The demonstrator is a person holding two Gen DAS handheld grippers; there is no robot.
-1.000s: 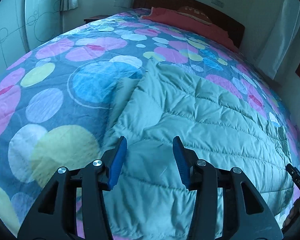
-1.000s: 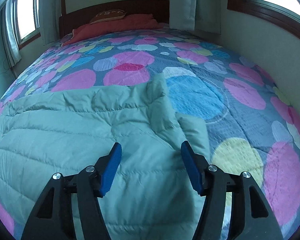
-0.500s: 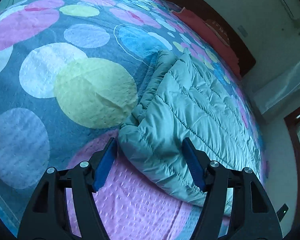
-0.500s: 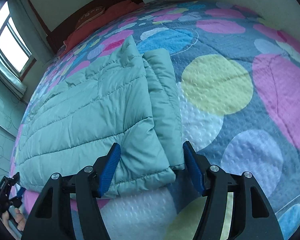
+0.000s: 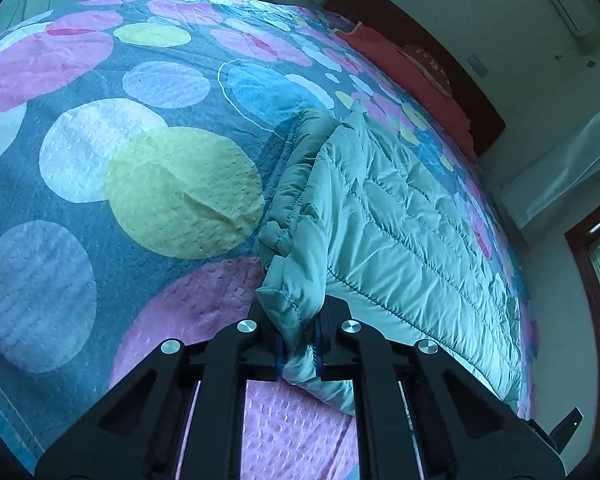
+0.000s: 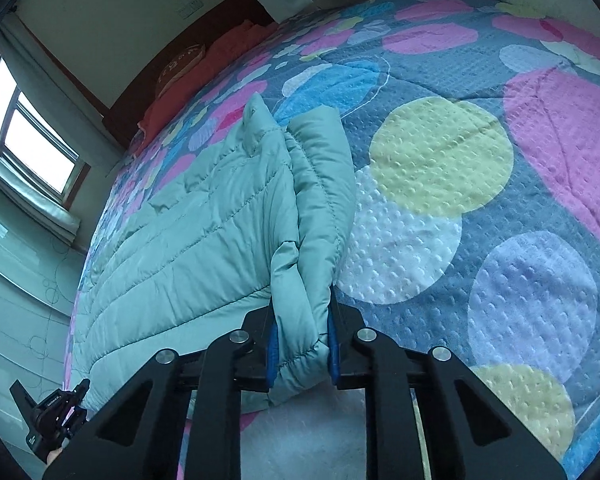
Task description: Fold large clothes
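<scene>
A teal quilted puffer jacket (image 5: 400, 232) lies flat on the bed, its sleeves folded along the sides. My left gripper (image 5: 298, 354) is shut on the jacket's near left corner. In the right wrist view the jacket (image 6: 188, 240) spreads to the left, and my right gripper (image 6: 300, 354) is shut on its near right corner, where the folded sleeve edge bunches between the blue pads. The left gripper (image 6: 48, 412) shows small at the lower left of the right wrist view.
The bed has a blue cover (image 5: 140, 160) with big coloured circles. A red pillow (image 5: 412, 64) and a dark wooden headboard (image 5: 480, 108) are at the far end. Windows and curtains line the walls.
Both grippers were open over the jacket, then dropped to its near corners. Now both have closed on the fabric at those corners.
</scene>
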